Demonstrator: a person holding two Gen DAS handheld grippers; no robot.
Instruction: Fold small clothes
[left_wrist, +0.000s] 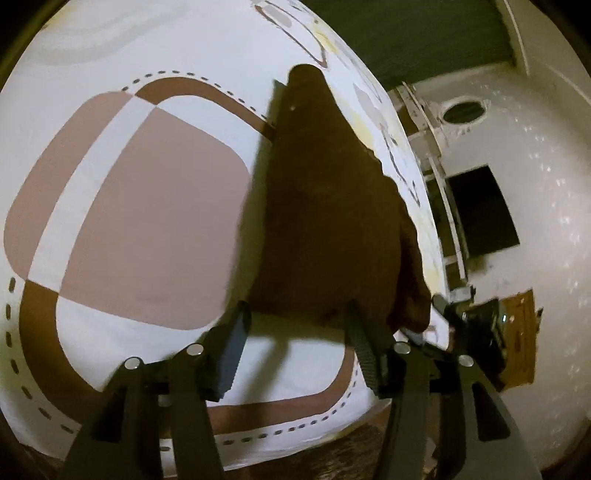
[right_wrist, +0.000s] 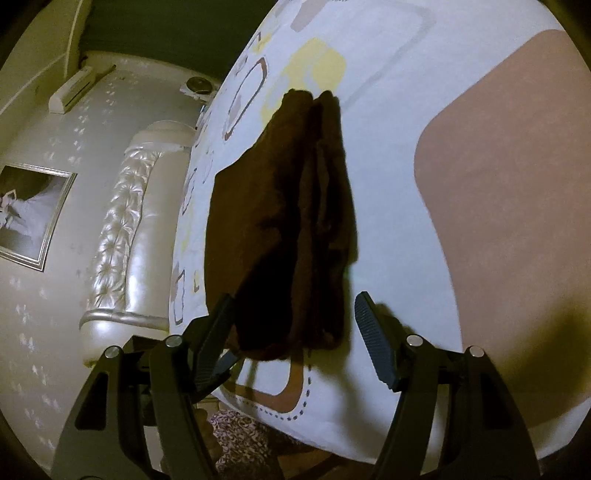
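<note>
On the bed, a white sheet (left_wrist: 110, 55) with big pink and brown rounded squares covers nearly the whole surface in both views. One dark brown garment (right_wrist: 280, 221) lies flat on it near the side edge, already doubled lengthwise into a long narrow strip, layers stacked, near end just in front of the grippers. Judged progress: first fold done, still needs a crosswise fold or two to be compact. No other clothes visible, so can't tell if more wait.

Room: pale wall with faint pattern, padded pearly headboard (right_wrist: 122, 229), framed picture (right_wrist: 33, 214), air conditioner (right_wrist: 72, 92) high up, green ceiling. Patterned fabric (right_wrist: 240, 435) below the bed edge, unclear what.

Left gripper (left_wrist: 295, 317): jaws apart, about mid width, empty, tips at the near edge of the garment, not pinching it. Right gripper (right_wrist: 295, 306): jaws wide, straddling the garment's near end, pads clear of the cloth, nothing held. Right gripper also shows at the right edge of the left view.
</note>
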